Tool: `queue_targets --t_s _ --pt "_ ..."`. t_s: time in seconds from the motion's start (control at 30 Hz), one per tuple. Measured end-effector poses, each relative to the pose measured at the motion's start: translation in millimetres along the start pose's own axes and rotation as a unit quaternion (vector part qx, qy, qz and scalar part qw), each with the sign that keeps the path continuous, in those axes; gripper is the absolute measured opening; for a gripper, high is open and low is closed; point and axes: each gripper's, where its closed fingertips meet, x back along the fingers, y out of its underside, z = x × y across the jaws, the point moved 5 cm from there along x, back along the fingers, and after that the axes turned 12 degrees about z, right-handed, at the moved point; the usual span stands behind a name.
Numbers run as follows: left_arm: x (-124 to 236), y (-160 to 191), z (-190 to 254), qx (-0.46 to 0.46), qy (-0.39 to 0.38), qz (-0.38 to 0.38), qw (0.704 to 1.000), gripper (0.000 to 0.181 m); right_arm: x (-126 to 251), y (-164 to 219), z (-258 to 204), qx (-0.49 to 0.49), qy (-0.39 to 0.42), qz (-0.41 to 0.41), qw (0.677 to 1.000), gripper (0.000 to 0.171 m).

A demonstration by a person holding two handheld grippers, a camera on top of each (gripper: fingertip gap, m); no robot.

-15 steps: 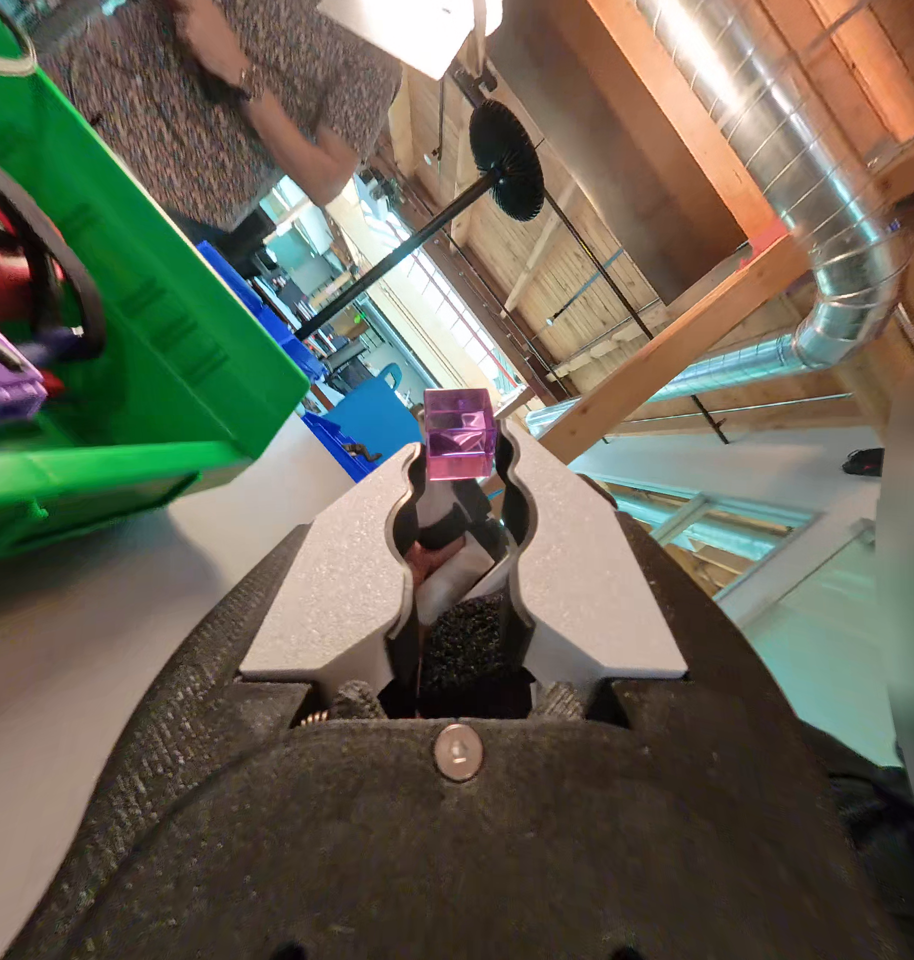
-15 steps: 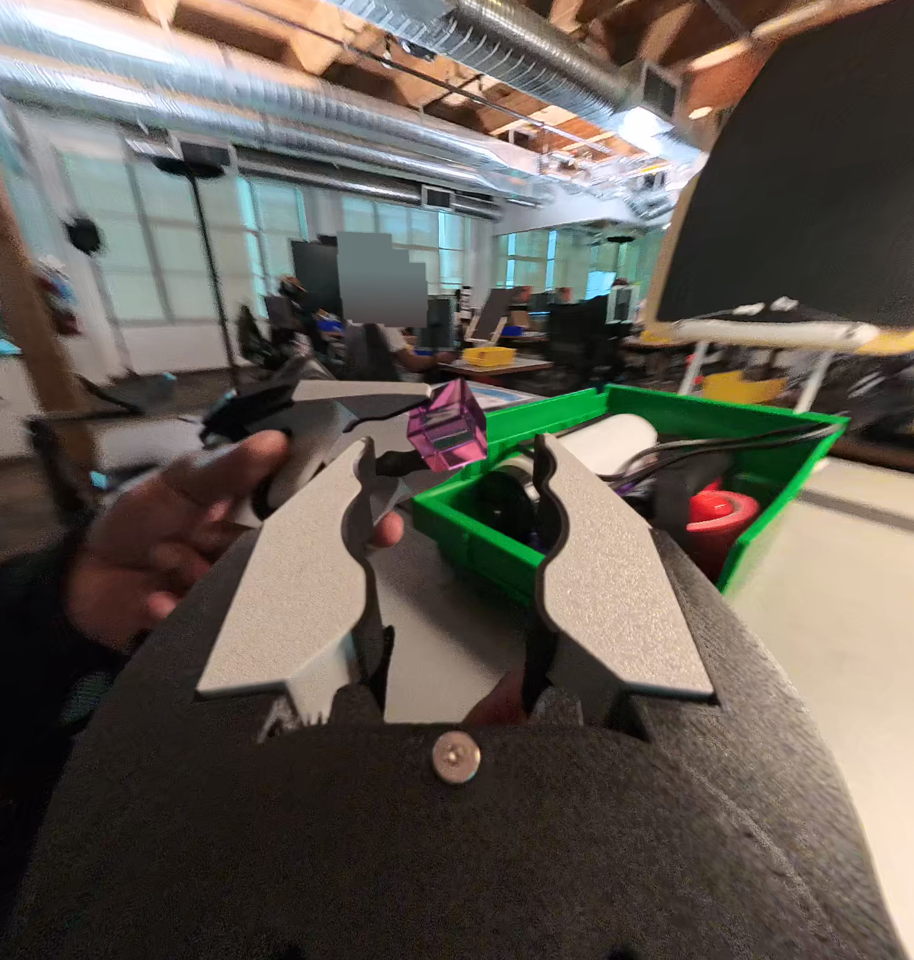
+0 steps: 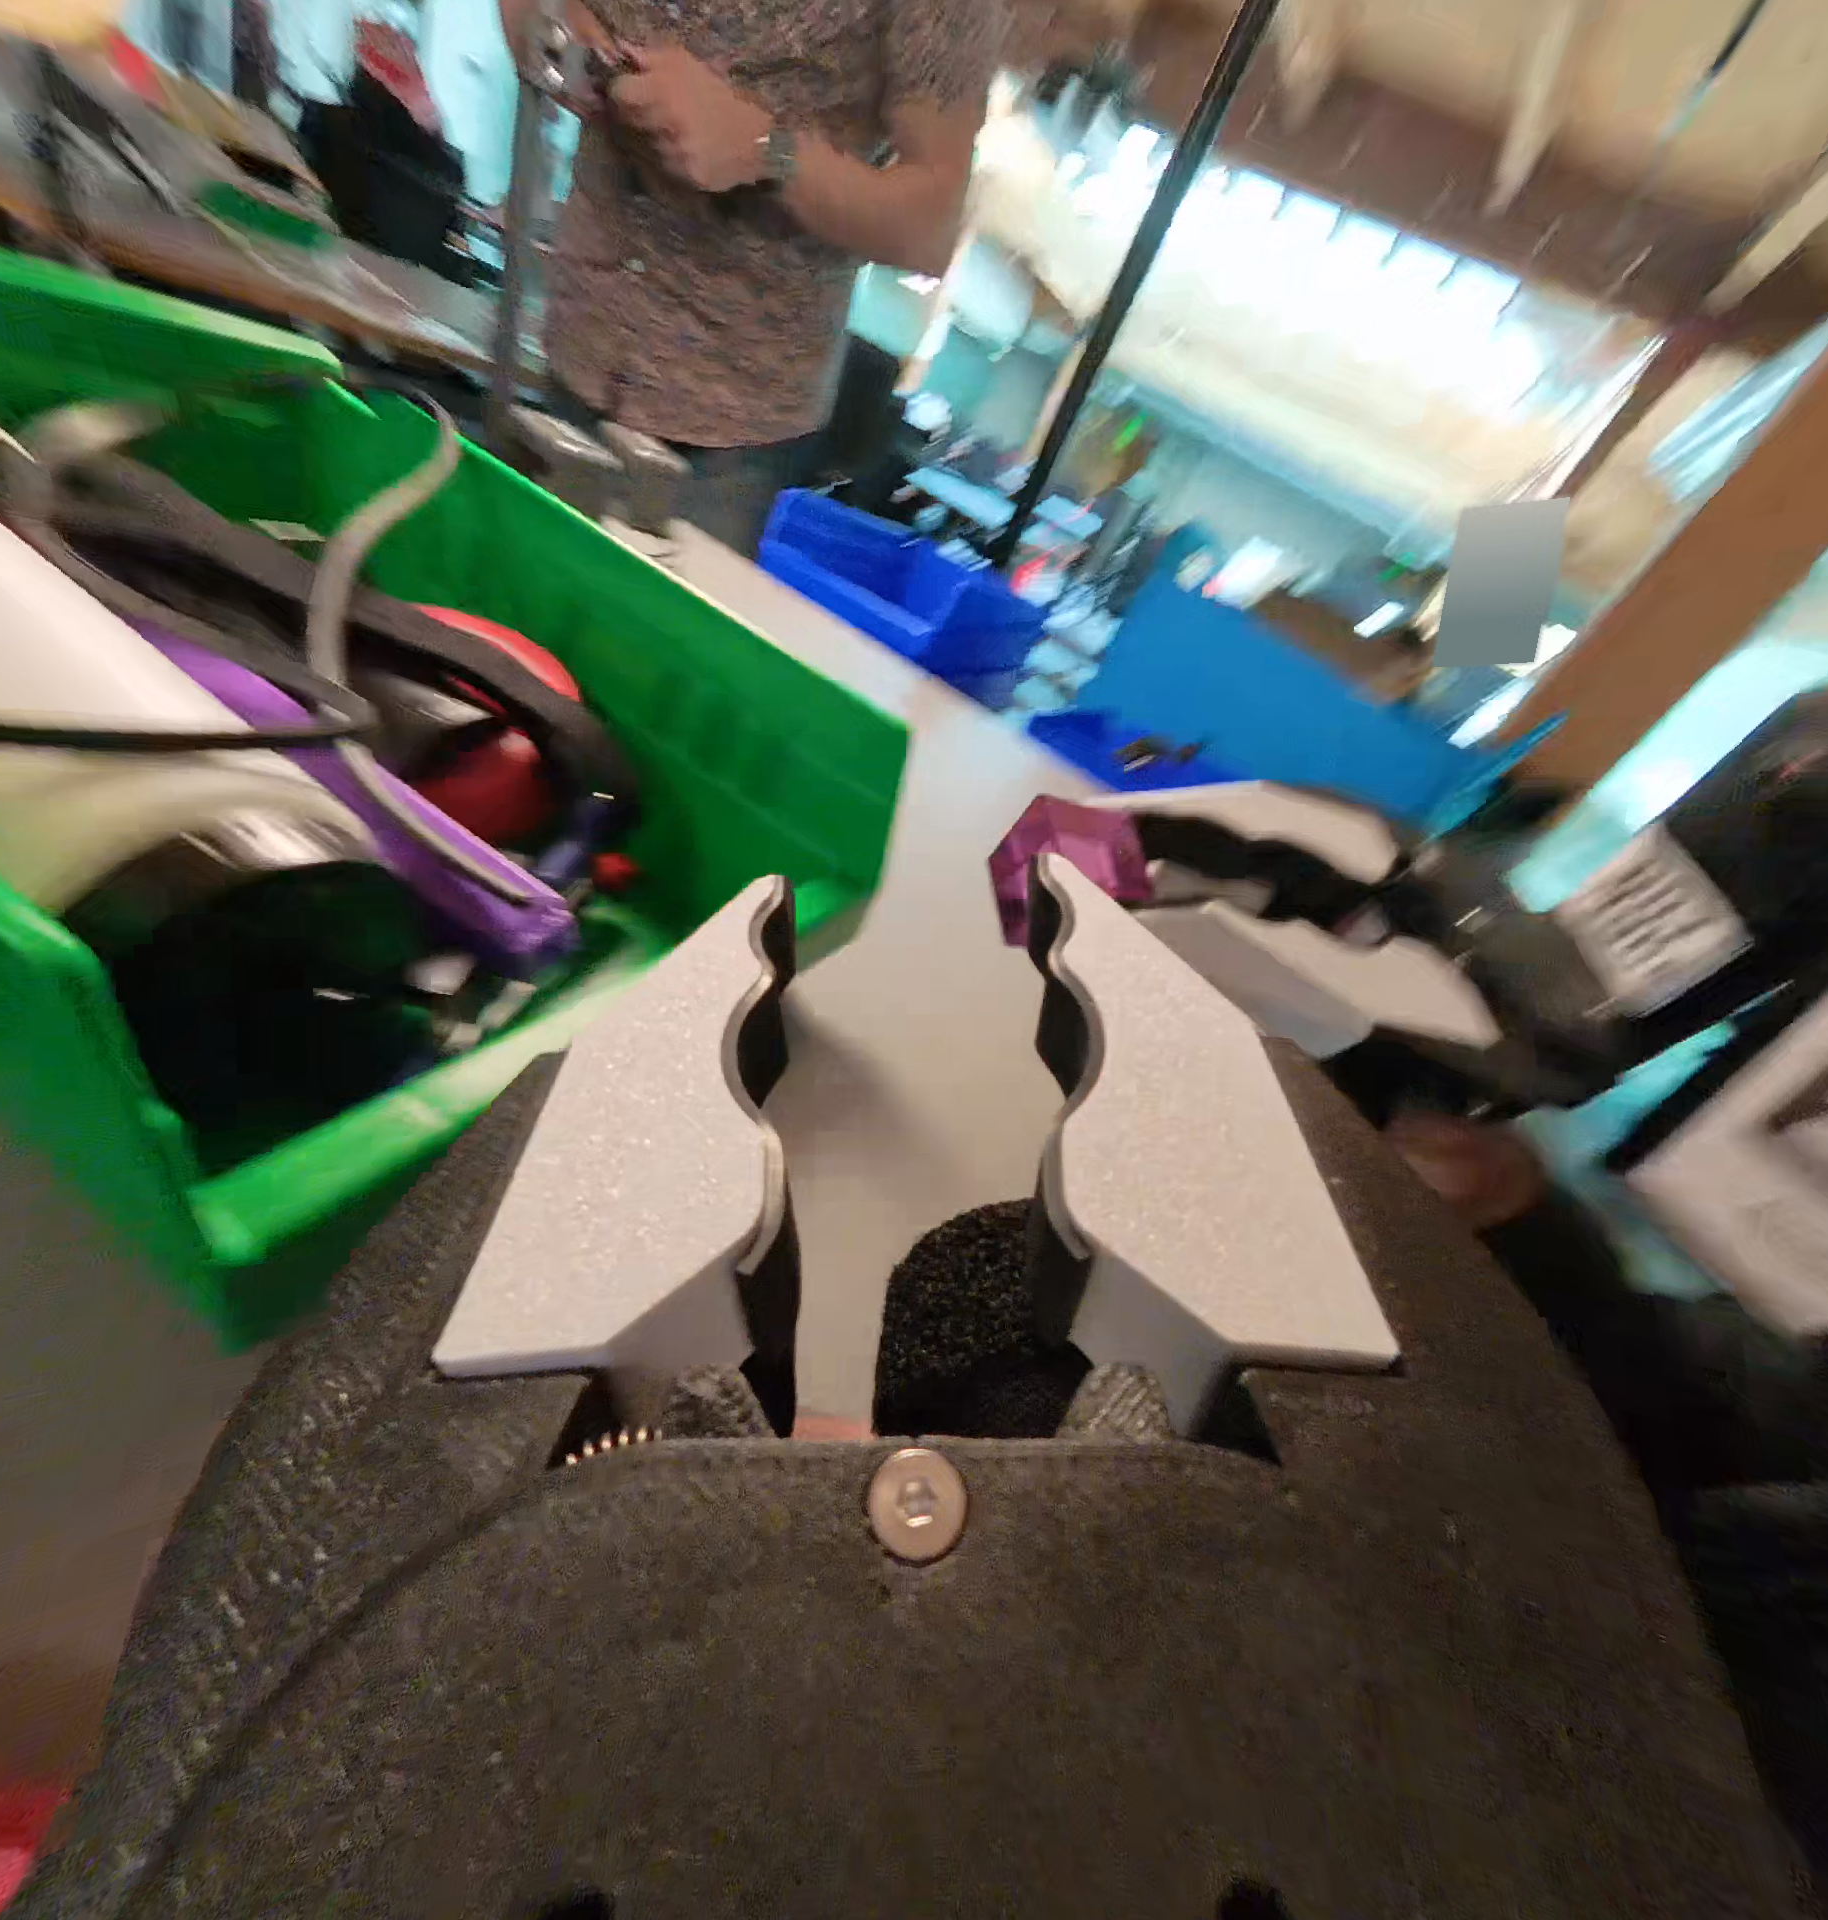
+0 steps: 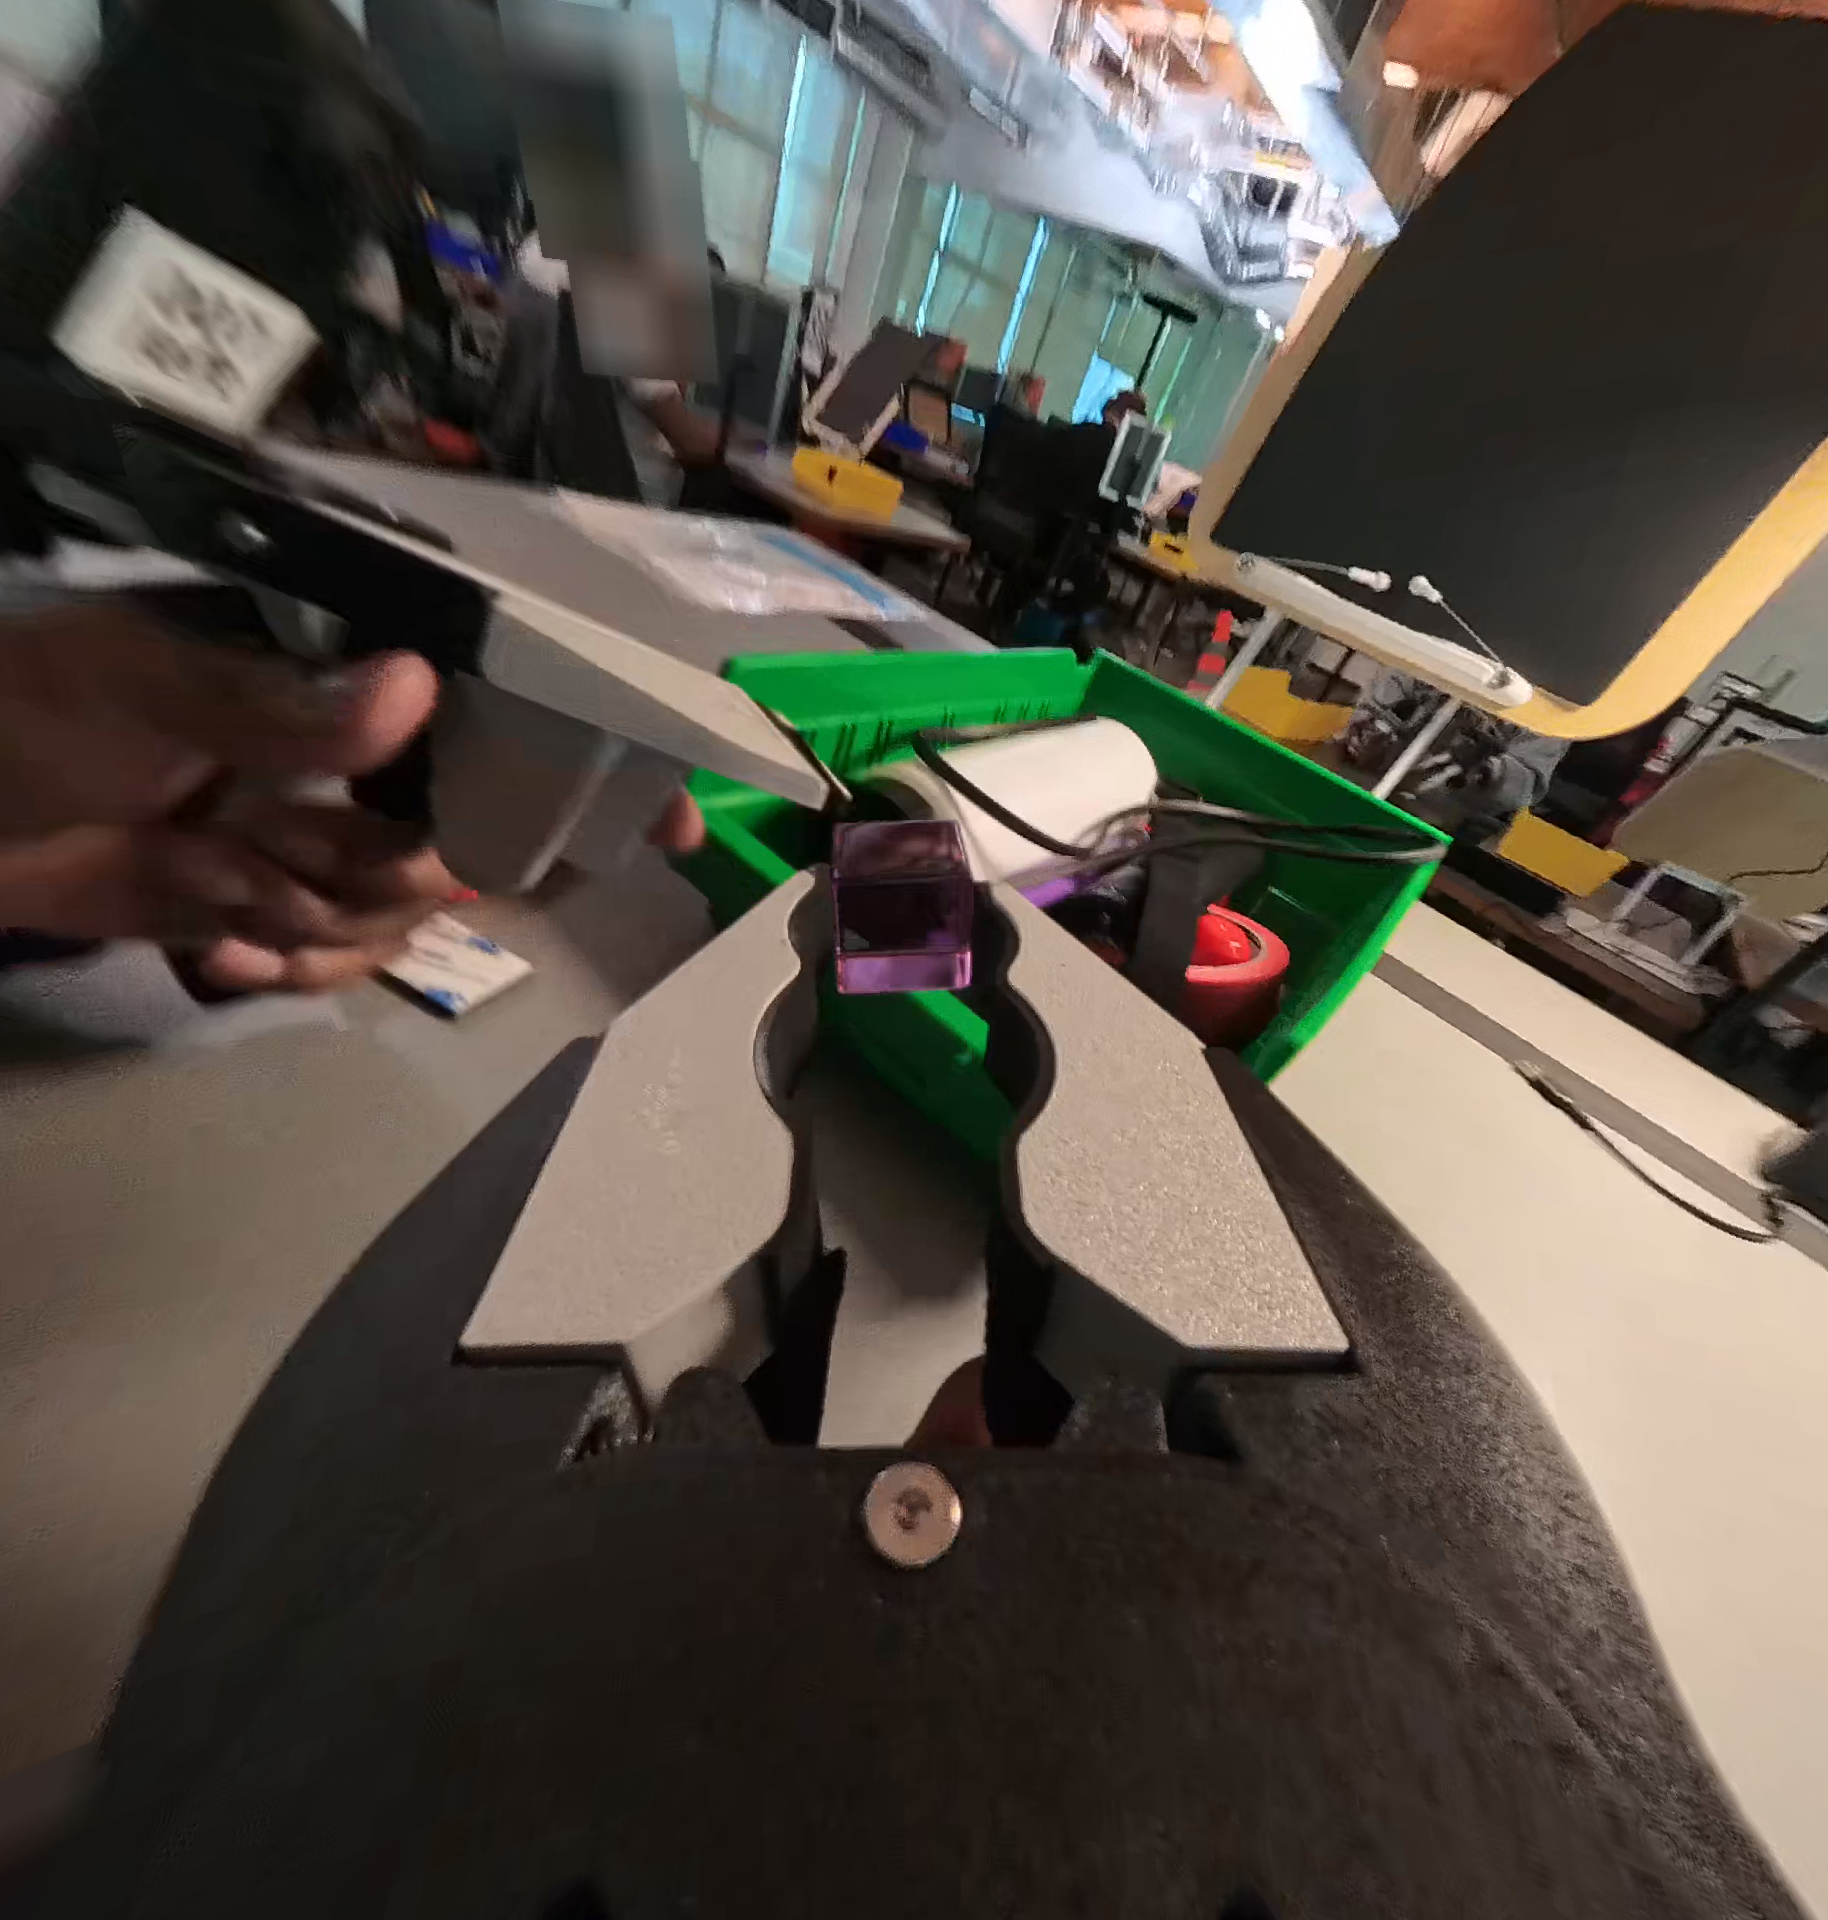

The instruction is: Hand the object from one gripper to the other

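A clear purple cube (image 4: 902, 906) sits between the tips of my right gripper (image 4: 902, 894), which is shut on it and holds it above the grey table (image 4: 266, 1195). My left gripper (image 3: 910, 888) is open and empty. In the left wrist view the cube (image 3: 1081, 847) shows just beyond my right fingertip, held by the other gripper's grey fingers (image 3: 1274, 831) coming in from the right. In the right wrist view the left gripper's finger (image 4: 661, 707) is up and to the left of the cube, apart from it, with a hand (image 4: 162, 810) on its handle.
A green bin (image 4: 1336, 935) (image 3: 681, 665) with a white roll, black cables, purple parts and a red item stands just beyond the cube. A small white packet (image 4: 458, 966) lies on the table. Blue bins (image 3: 889, 592) and a standing person (image 3: 702, 260) are farther back.
The cube passed from my left gripper to my right. The left gripper opened and drew away to the left; the right gripper closed on the cube. Both cameras tilted down toward the table.
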Motion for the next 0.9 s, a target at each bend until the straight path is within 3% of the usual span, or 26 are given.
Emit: queue_targets --t_s 0.07,0.4,0.53,0.7,0.8,0.9 --pt "3 1 5 -0.066 -0.004 -0.030 0.997 0.044 0 4 1 0.033 0.001 -0.031 0.999 0.027" --pt "-4 26 22 -0.083 -0.013 -0.123 0.989 0.041 -6 18 -27 0.171 -0.046 -0.081 0.981 0.027" --pt "-3 28 20 -0.059 -0.004 -0.123 0.991 0.028 -6 18 -33 0.207 -0.056 -0.070 0.974 0.028" --pt "-4 14 16 0.065 0.040 -0.035 0.996 0.028 -7 6 -20 0.111 0.001 -0.015 0.994 0.038" --pt "-3 -2 12 0.180 0.060 0.067 0.980 0.028 -7 -2 -18 0.034 0.026 0.022 0.999 0.042" --pt "-2 -7 9 0.258 0.070 0.124 0.956 0.027 -8 -7 -21 0.027 0.038 0.047 0.998 0.043"
